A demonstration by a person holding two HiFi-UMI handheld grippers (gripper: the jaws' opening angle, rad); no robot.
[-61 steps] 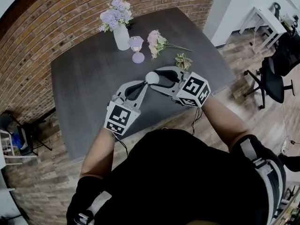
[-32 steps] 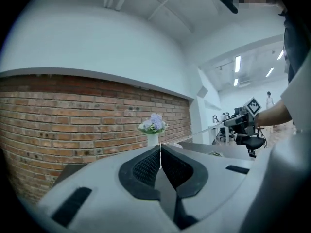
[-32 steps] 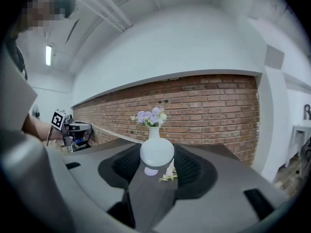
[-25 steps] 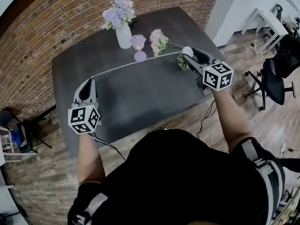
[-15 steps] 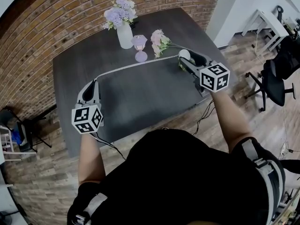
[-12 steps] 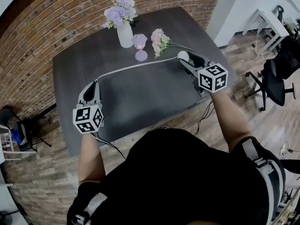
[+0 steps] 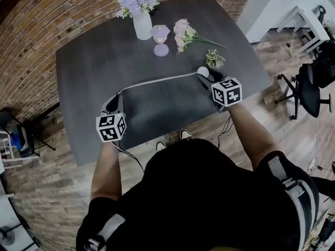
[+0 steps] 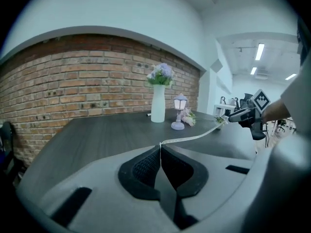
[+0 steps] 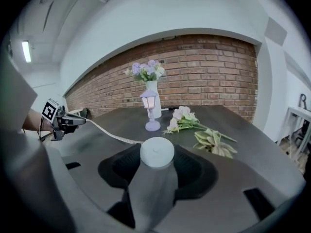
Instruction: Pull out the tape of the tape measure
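A round white tape measure (image 7: 202,71) (image 9: 156,153) sits between the jaws of my right gripper (image 7: 205,75) (image 9: 156,159), which is shut on its case. Its white tape (image 7: 157,81) (image 8: 194,136) (image 9: 109,134) is drawn out leftward in a sagging line above the dark table (image 7: 104,46). My left gripper (image 7: 116,99) (image 8: 160,152) is shut on the tape's end, which shows as a thin strip pinched between the black pads (image 8: 146,169). The grippers are held well apart, left near the table's front left, right near its front right.
At the back of the table stand a white vase of purple flowers (image 7: 140,14) (image 9: 149,93) and a small lilac lantern (image 7: 160,40) (image 9: 151,111). A pink flower bunch (image 7: 184,33) (image 9: 182,118) and a green leafy sprig (image 7: 214,59) (image 9: 214,143) lie at the right. An office chair (image 7: 309,82) stands right of the table.
Both grippers have come closer together and nearer the table's front edge. The tape, taut and long a second ago, now spans a shorter, slacker line. The head view has shifted.
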